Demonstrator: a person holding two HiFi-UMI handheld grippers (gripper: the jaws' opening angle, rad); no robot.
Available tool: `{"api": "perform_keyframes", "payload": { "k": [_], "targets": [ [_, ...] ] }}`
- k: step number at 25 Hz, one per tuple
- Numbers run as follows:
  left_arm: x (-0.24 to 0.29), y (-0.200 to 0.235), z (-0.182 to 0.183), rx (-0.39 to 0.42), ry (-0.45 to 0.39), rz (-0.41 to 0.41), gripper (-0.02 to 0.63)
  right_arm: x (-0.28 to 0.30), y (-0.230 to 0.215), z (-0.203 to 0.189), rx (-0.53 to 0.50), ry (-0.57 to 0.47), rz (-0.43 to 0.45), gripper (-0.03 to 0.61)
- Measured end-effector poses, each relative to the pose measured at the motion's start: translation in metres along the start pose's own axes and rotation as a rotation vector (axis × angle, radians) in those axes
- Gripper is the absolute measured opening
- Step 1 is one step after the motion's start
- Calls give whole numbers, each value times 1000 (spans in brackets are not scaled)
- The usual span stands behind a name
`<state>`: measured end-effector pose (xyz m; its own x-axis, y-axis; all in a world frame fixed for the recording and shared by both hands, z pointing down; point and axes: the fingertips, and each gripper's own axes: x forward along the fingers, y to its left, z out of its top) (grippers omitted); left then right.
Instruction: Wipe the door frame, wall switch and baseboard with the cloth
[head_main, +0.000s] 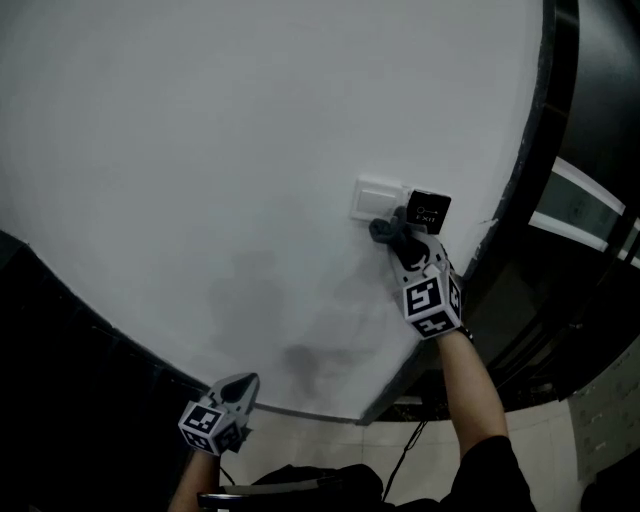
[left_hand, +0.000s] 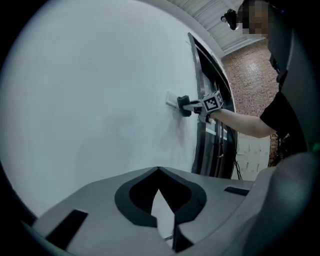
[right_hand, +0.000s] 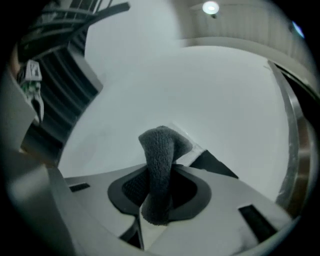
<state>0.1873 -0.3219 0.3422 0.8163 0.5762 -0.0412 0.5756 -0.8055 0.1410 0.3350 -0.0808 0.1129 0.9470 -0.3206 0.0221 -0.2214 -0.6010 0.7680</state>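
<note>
The light is dim and cool. The white wall (head_main: 200, 150) looks pale grey, with soft, weak shadows (head_main: 300, 355) low on it. A ceiling lamp (right_hand: 210, 7) glares at the top of the right gripper view. Both gripper views bend strongly and turn black at the corners. The cloth (right_hand: 157, 170), close to the lens, is slightly blurred.
</note>
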Motion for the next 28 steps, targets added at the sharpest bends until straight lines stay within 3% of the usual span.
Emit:
{"api": "perform_keyframes", "payload": {
  "k": [2, 5, 7, 9, 15, 28],
  "targets": [
    [-4, 4, 1, -7, -7, 15, -9, 4, 19, 39, 200, -121, 121, 92],
    [-10, 10, 1, -17, -23, 35, -9, 17, 37, 92, 391, -237, 277, 92],
    [-15, 14, 1, -25, -31, 53, -9, 33, 35, 109, 483, -263, 306, 92],
    [-21, 18, 0, -30, -39, 72, -9, 49, 25, 107, 548, -249, 279, 91],
    [-35, 32, -4, -20, -11, 107, -9, 42, -12, 73, 581, -230, 157, 91],
    [-1, 12, -3, -33, 7, 10, -9, 8, -76, 9, 608, -169, 33, 92]
  ]
}}
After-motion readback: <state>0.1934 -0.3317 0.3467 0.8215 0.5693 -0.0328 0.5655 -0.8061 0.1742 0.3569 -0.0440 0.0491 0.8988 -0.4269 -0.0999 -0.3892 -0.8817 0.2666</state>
